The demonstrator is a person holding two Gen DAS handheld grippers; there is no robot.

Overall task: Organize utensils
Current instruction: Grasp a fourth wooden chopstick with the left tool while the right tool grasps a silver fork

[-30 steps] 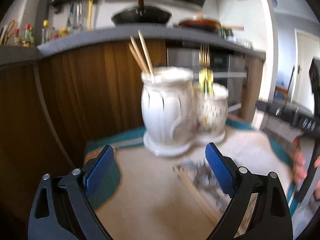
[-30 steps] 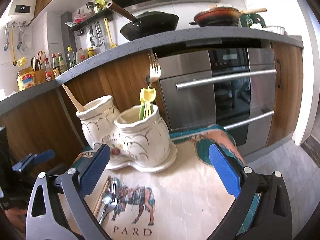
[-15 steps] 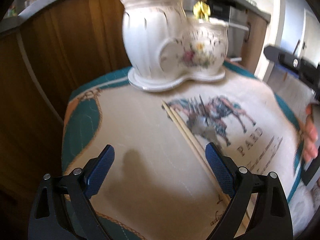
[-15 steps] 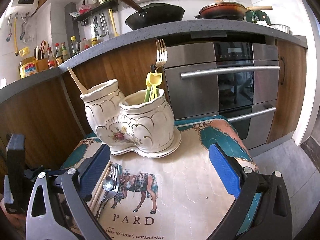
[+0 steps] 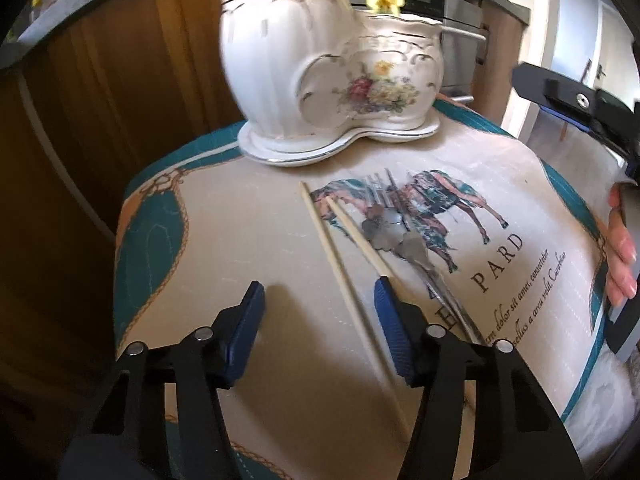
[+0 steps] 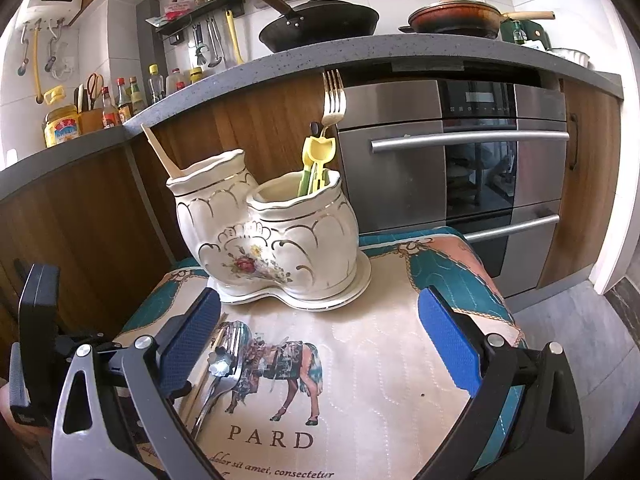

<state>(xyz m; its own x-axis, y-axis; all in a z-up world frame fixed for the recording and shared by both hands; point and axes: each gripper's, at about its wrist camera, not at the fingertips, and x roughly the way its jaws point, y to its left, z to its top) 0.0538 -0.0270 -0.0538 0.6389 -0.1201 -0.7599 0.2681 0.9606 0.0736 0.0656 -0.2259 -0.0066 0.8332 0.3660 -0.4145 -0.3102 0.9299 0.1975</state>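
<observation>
There is one white flowered pot holder with two cups joined together (image 6: pixel 272 236). One cup holds one gold metal fork (image 6: pixel 334 98) and some yellow and green plastic sticks (image 6: pixel 314 168); I cannot tell how many. The other cup has wooden chopsticks (image 6: pixel 158 152) poking out, count unclear. Two light wooden chopsticks (image 5: pixel 340 268) lie on one cloth mat with a horse picture (image 6: pixel 360 380). Shiny metal spoons or forks (image 5: pixel 404 240) lie beside them, at least two. There are two pans on the counter: one black pan (image 6: pixel 320 24) and one orange-brown pan (image 6: pixel 456 18).
</observation>
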